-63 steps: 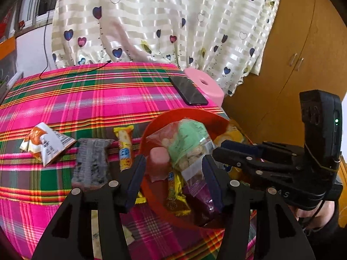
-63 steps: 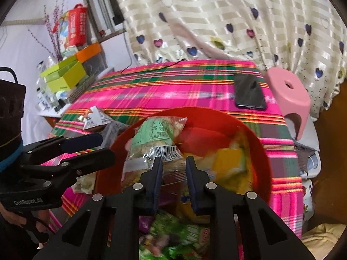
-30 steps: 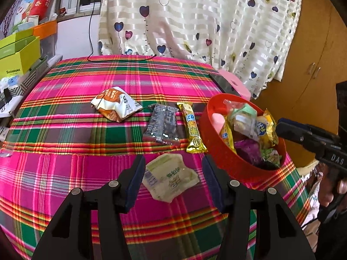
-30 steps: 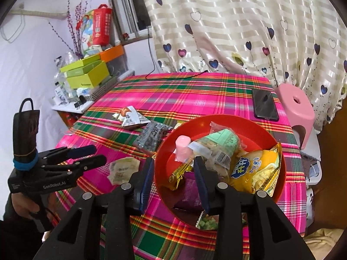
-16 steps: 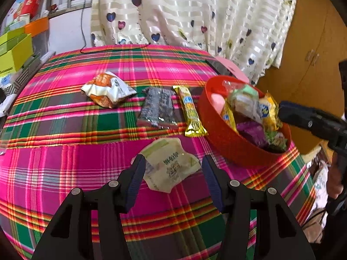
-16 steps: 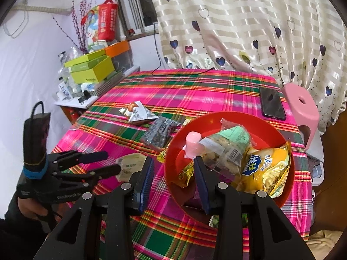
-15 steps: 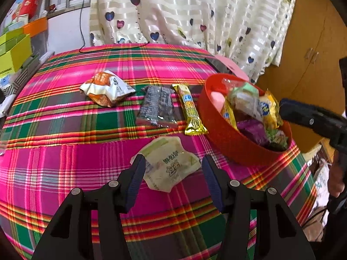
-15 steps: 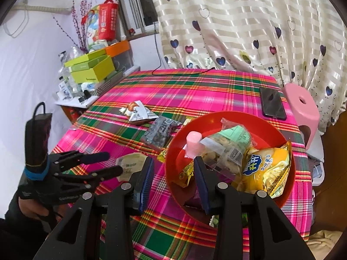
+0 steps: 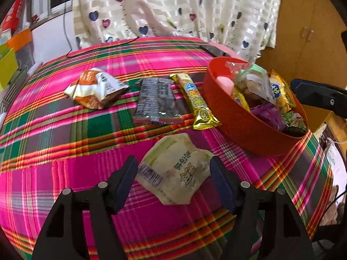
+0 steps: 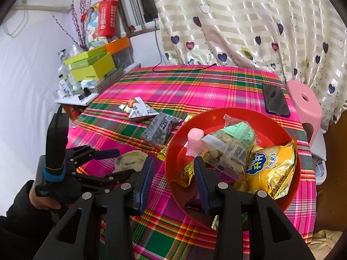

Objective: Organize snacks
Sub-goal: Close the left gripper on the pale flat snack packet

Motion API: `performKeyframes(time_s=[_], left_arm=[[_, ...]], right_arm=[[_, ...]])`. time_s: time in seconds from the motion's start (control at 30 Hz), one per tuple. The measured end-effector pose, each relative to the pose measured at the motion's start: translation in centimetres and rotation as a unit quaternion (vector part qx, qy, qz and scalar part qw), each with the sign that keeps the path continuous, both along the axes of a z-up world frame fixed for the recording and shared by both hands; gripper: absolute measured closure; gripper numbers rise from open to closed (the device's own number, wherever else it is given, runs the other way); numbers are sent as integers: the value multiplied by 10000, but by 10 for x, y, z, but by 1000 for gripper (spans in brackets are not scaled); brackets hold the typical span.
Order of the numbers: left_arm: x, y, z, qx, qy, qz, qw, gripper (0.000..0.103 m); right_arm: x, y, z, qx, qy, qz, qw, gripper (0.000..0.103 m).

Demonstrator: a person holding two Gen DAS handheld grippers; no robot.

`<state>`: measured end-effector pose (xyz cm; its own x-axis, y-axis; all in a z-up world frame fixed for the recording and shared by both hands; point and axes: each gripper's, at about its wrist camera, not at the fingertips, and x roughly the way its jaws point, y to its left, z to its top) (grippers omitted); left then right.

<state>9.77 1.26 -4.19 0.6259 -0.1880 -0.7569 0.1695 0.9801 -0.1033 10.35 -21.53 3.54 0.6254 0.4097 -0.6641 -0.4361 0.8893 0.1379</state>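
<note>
A pale green snack packet (image 9: 175, 169) lies flat on the plaid tablecloth. My left gripper (image 9: 174, 179) is low over it, one finger on each side; its jaws are opening and the pads do not press the packet. The same gripper (image 10: 108, 162) shows in the right wrist view in a person's hand. A red bowl (image 9: 238, 125) holds several snacks. My right gripper (image 10: 173, 179) hovers partly open over the bowl's near-left rim (image 10: 260, 117) and holds nothing.
An orange-white packet (image 9: 95, 87), a dark packet (image 9: 158, 101) and a yellow bar (image 9: 195, 99) lie in a row left of the bowl. A phone (image 10: 275, 99) lies at the table's far right edge, with a pink stool (image 10: 303, 99) beyond. Green boxes (image 10: 91, 65) stand far left.
My left gripper came down and closer to the pale green packet, and its jaws spread wider around it. The right gripper and the bowl stayed put.
</note>
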Motion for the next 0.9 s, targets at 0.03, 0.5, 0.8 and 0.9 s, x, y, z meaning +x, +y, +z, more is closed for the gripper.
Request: performKeyframes(time_s=[0.03, 0.5, 0.8, 0.9], left_arm=[[2, 0, -1, 12, -1, -42, 10000, 33], [8, -20, -15, 437, 150, -165, 9988, 28], [2, -12, -12, 378, 106, 287, 9988, 47], [-2, -6, -12, 210, 84, 382, 9990, 48]], right_arm=[[1, 0, -1, 4, 10, -6, 10000, 67], [6, 0, -5, 41, 64, 7, 10000, 67], [8, 3, -1, 39, 7, 20, 10000, 67], [11, 6, 1, 53, 3, 19, 10000, 67]])
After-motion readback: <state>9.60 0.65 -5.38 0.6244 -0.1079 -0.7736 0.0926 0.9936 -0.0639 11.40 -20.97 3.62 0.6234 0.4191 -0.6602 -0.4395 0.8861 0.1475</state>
